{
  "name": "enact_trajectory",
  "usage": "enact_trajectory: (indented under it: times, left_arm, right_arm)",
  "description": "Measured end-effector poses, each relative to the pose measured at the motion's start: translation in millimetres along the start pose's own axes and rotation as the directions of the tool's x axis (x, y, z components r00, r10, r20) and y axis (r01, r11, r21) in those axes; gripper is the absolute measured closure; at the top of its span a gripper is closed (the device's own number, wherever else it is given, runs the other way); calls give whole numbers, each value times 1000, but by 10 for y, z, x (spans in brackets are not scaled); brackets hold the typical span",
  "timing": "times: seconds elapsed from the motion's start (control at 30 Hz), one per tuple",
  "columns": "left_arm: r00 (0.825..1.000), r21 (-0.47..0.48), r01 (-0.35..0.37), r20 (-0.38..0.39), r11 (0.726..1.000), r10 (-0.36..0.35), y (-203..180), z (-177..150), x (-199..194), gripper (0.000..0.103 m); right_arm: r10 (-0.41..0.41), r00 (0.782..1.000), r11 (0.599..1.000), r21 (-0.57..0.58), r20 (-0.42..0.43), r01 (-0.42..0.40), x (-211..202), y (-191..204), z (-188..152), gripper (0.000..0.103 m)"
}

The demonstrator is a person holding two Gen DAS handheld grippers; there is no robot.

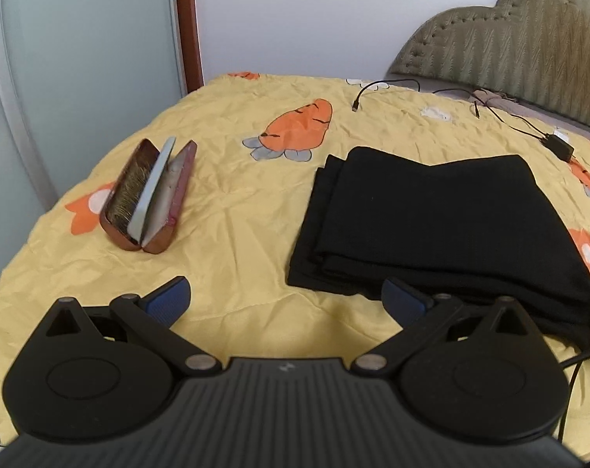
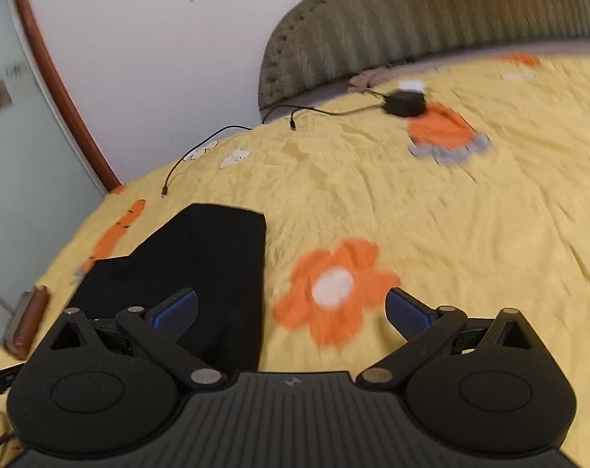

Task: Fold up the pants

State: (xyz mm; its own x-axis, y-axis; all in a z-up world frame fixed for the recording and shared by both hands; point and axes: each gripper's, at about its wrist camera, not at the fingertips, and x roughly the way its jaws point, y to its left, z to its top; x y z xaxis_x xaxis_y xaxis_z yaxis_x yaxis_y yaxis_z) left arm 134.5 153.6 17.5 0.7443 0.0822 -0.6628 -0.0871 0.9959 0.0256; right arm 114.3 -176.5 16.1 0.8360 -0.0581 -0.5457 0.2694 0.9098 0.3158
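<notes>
Left wrist view: left gripper (image 1: pixel 286 301) fingers spread wide, holding nothing, above the yellow bedspread (image 1: pixel 232 202). Black pants (image 1: pixel 431 218) lie folded in a layered stack on the bedspread, ahead and to the right, near edge just by the right fingertip. Open brown glasses case (image 1: pixel 149 199) well to the left. Black cable with adapter (image 1: pixel 560 146) beyond the pants, near the headboard (image 1: pixel 501 35).

Right wrist view, blurry: right gripper (image 2: pixel 292 310) fingers wide apart, empty. Pants (image 2: pixel 201 265) lie flat at lower left, under the left finger; orange flower print (image 2: pixel 334 284) between the fingers.
</notes>
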Motion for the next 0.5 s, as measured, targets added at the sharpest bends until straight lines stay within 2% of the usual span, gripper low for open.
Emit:
enact_trajectory:
  times: [0.17,0.23,0.3,0.33,0.37,0.43,0.47,0.5]
  left_arm:
    - [999,52,-15,34,999,13,-120,98,-14,0]
    - [998,60,-29,52,998,26,-154,143,-14,0]
    - [998,53,-23,52,998,20,-148,174,10,0]
    - [999,52,-21,47,998,19,-145,186,30,0]
    - [999,55,-25,42,998,22,-147,193,56,0]
    - [999,62,-35,37,997,33,-151,202,101,0]
    - [999,70,-34,33,997,31,-152,212,118,0]
    - [999,76,-28,35,997,25,-149,223,129,0]
  right_arm:
    - [-91,996,971,-222,-15,86,581,422,163,0]
    - [-125,992,957,-267,-26,114,846,480,183,0]
    - [-152,984,945,-306,-98,115,1126,504,161,0]
    - [-147,984,945,-307,-98,110,1201,516,140,0]
    - [-133,989,945,-310,-70,106,1215,534,128,0]
    - [-140,988,918,-382,-60,106,1209,615,168,0]
    - [-122,992,904,-417,-28,100,1139,627,209,0]
    - [-100,994,897,-429,39,107,1027,607,254,0]
